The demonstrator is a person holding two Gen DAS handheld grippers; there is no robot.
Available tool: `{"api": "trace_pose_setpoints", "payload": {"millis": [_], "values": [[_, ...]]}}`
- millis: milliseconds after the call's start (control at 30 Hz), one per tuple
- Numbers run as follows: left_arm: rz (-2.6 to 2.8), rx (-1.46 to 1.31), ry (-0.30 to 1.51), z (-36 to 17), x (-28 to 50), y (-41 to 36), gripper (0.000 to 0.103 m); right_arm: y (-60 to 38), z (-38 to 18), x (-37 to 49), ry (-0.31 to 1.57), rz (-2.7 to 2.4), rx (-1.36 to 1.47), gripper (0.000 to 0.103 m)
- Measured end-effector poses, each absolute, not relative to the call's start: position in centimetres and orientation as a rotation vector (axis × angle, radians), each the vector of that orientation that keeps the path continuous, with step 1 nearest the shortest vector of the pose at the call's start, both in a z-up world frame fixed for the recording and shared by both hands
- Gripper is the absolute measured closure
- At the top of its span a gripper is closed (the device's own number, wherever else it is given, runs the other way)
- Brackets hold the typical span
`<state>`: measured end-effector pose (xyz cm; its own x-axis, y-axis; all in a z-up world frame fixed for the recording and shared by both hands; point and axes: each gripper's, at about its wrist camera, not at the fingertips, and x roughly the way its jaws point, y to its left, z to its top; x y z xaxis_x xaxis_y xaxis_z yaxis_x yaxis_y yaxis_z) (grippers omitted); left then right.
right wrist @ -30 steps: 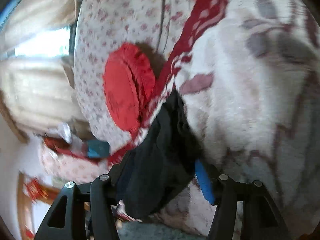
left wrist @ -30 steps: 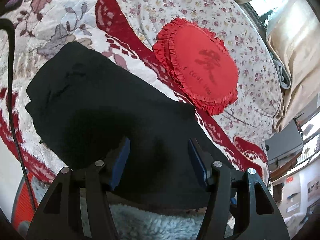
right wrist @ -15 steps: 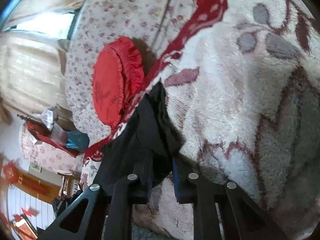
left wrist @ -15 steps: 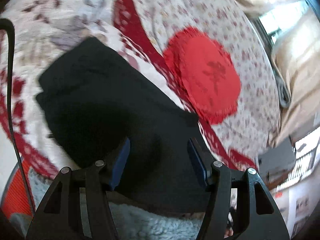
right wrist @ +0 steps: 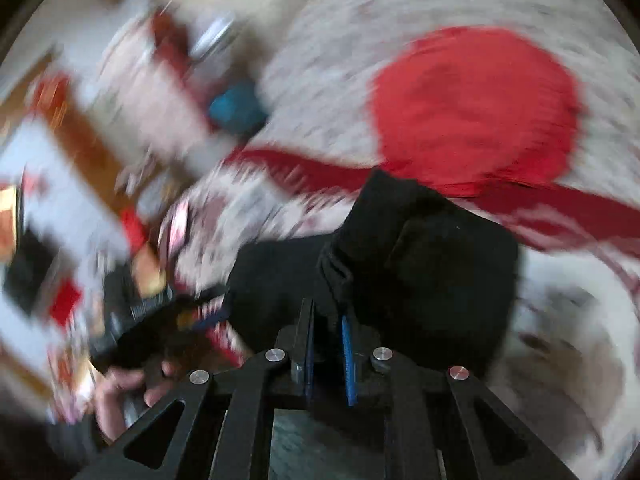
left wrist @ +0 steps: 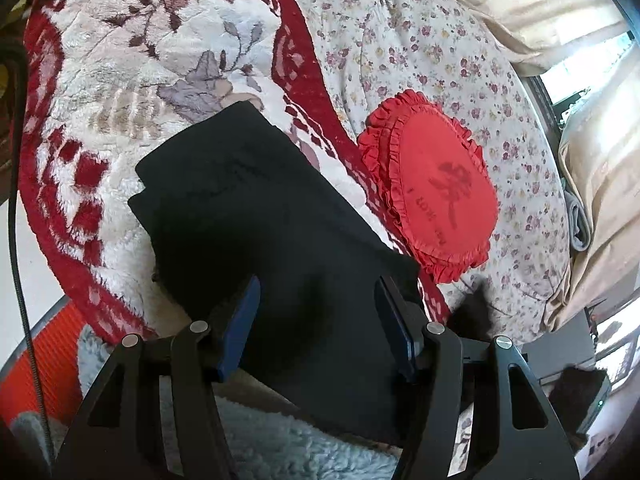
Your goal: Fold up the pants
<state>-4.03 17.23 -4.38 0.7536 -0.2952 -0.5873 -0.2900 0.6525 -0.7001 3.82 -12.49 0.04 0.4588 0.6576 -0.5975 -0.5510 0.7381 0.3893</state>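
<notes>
Black pants [left wrist: 240, 208] lie folded on a red and white fleece blanket [left wrist: 120, 80]. My left gripper [left wrist: 316, 292] hovers over their near end, open, with its blue pads wide apart and the cloth flat below them. In the right wrist view, which is blurred by motion, my right gripper [right wrist: 326, 312] has its jaws closing on a bunched edge of the pants [right wrist: 440, 272]. The cloth is pinched between the blue pads and drawn up into a peak.
A red frilled cushion [left wrist: 440, 196] lies on the floral sheet [left wrist: 400, 40] just past the pants; it also shows as the red cushion [right wrist: 472, 108]. A black cable [left wrist: 16, 200] runs down the left. A person's hand [right wrist: 120, 392] shows at lower left. Beige curtains hang at the right.
My right gripper went from open around the pants' edge to pinched on it, then rolled and swung up with the cloth. The left gripper shifted a little and stayed open.
</notes>
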Motion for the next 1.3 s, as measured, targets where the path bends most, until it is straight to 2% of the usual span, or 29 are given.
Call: {"api": "trace_pose_setpoints", "payload": {"millis": [133, 300, 367, 467, 567, 667, 800, 867, 933, 967, 1067, 1100, 1167, 1300], "values": [[-0.005, -0.890, 0.755, -4.6, -4.0, 17.6, 0.045, -6.1, -3.6, 5.2, 0.924, 0.756, -0.089, 0.092], [-0.008, -0.890, 0.764, -4.7, -4.0, 17.6, 0.045, -4.4, -6.4, 5.4, 1.003, 0.735, -0.184, 0.091], [-0.013, -0.883, 0.774, -4.7, -3.9, 17.4, 0.045, -5.0, -6.1, 5.5, 1.004, 0.768, -0.130, 0.086], [-0.011, -0.872, 0.773, -4.5, -3.9, 17.3, 0.045, -7.1, -5.3, 5.4, 1.028, 0.863, 0.084, 0.086], [-0.033, -0.845, 0.781, -4.2, -3.6, 16.8, 0.045, -10.8, -3.4, 4.4, 0.969, 0.872, 0.198, 0.086], [-0.160, -0.740, 0.812, -3.0, -2.2, 14.8, 0.045, -15.5, -1.9, 3.7, 0.921, 0.698, 0.142, 0.086], [-0.481, -0.362, 0.877, -0.4, 0.1, 9.3, 0.045, -19.7, -2.1, 3.3, 0.922, 0.562, 0.070, 0.086], [-0.594, -0.149, 0.888, 0.1, 0.5, 6.6, 0.051, -19.5, -2.2, 3.0, 0.919, 0.575, 0.024, 0.086], [-0.673, -0.040, 0.943, -0.7, 1.5, 4.9, 0.080, -18.1, -2.6, 3.1, 0.933, 0.615, -0.040, 0.086], [-0.682, 0.013, 1.014, -1.8, 2.3, 4.1, 0.084, -17.5, -2.9, 3.3, 0.938, 0.630, -0.065, 0.086], [-0.635, 0.173, 1.181, -5.7, 3.7, 2.9, 0.087, -15.3, -5.0, 4.8, 1.009, 0.667, -0.159, 0.086], [-0.641, 0.171, 1.188, -6.2, 3.8, 3.2, 0.087, -14.8, -6.5, 5.7, 1.071, 0.671, -0.171, 0.086], [-0.652, 0.125, 1.186, -5.6, 3.8, 4.0, 0.087, -14.3, -8.9, 6.6, 1.173, 0.693, -0.199, 0.086], [-0.697, 0.056, 1.070, -2.1, 3.4, 5.1, 0.087, -15.2, -6.4, 7.4, 1.122, 0.724, -0.151, 0.086]]}}
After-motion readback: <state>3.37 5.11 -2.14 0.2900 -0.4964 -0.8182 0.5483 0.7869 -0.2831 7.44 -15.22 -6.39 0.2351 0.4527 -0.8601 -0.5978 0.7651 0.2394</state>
